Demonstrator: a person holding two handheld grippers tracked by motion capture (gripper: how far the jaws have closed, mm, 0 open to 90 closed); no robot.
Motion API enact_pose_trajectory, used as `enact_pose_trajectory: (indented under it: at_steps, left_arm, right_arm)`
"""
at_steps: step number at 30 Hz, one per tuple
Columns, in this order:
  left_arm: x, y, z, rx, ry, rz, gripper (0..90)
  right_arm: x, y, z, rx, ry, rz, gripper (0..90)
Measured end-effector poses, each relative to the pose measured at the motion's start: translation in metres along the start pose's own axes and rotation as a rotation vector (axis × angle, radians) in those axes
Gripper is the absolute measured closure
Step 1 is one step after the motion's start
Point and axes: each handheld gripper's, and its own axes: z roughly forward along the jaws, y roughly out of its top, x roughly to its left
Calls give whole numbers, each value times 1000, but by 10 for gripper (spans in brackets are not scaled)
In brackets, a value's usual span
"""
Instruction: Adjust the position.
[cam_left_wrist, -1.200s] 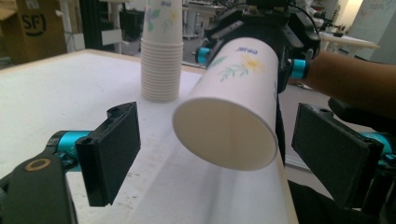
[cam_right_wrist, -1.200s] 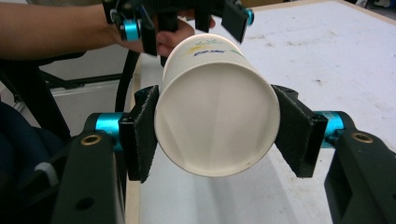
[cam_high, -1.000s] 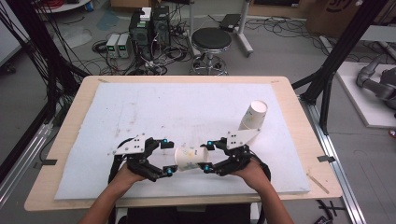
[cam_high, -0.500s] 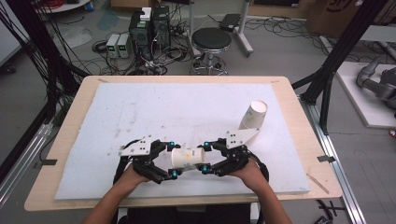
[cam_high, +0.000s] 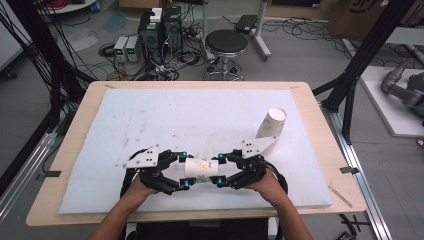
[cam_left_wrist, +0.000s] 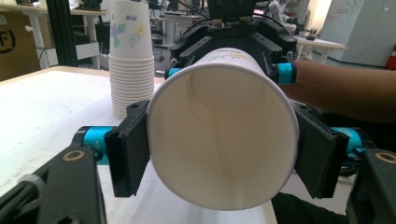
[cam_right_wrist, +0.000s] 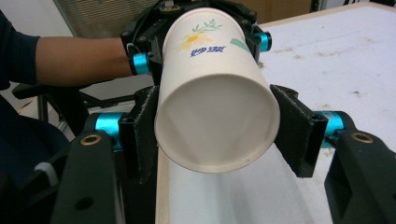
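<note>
Now, near the front edge of the white foam-covered table (cam_high: 150, 115), both black two-jaw grippers clamp one white paper cup with a flower print (cam_high: 201, 169) lying level between them: the left gripper (cam_high: 184, 169), whose jaws have just been closing, presses its mouth end and the right gripper (cam_high: 220, 171) its base end. Judging by this, a cup is grasped but not yet placed; the tall stack of white paper cups (cam_high: 270, 123) stands near the right edge. Whether a second cup nests inside cannot be told.
</note>
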Motion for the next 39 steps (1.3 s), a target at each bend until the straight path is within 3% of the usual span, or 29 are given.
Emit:
enact_pose_trajectory:
  at_steps: [3, 4, 6, 12, 15, 18, 23, 39]
  left_arm:
    - [0, 2, -1, 7, -3, -8, 301]
    - [0, 3, -1, 14, -4, -8, 305]
    - [0, 5, -2, 38, 8, -12, 307]
    - [0, 16, -6, 192, 81, -15, 306]
    - [0, 23, -7, 245, 93, -2, 306]
    - [1, 30, -5, 332, 100, 15, 306]
    - [4, 43, -2, 458, 93, 47, 306]
    - [10, 66, 10, 681, 119, 59, 307]
  right_arm:
    - [0, 0, 1, 8, 3, 12, 359]
    - [2, 0, 2, 10, 5, 23, 305]
    - [1, 1, 4, 19, -37, 45, 193]
    - [3, 3, 7, 63, -57, 42, 193]
    - [6, 6, 9, 96, -105, 4, 193]
    - [8, 8, 12, 132, -138, -44, 193]
    - [10, 8, 15, 168, -166, -88, 193]
    - [11, 8, 19, 235, -242, -154, 193]
